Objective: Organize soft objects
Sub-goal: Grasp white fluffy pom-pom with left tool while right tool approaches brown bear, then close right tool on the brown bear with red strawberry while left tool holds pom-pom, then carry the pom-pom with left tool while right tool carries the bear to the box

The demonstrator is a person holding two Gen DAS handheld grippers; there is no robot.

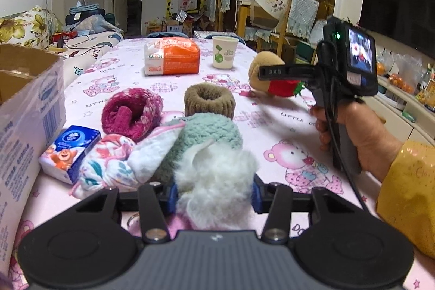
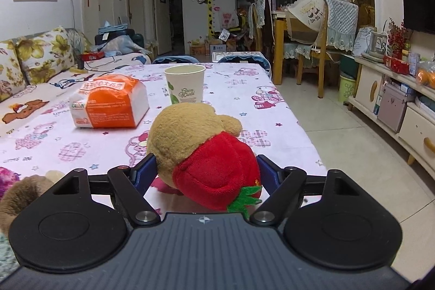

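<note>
Left gripper [image 1: 214, 197] clamped on white fluffy toy [image 1: 217, 181] near the table's [image 1: 285, 127] near-left corner, beside cardboard box [image 1: 27, 105]. Right gripper [image 2: 208, 175] gripping plush bear [image 2: 201, 151] in red strawberry suit near the right edge. Risk: soft pile slipping from shallow pinch, or bear dragging into paper cup [image 2: 186, 83].
</note>
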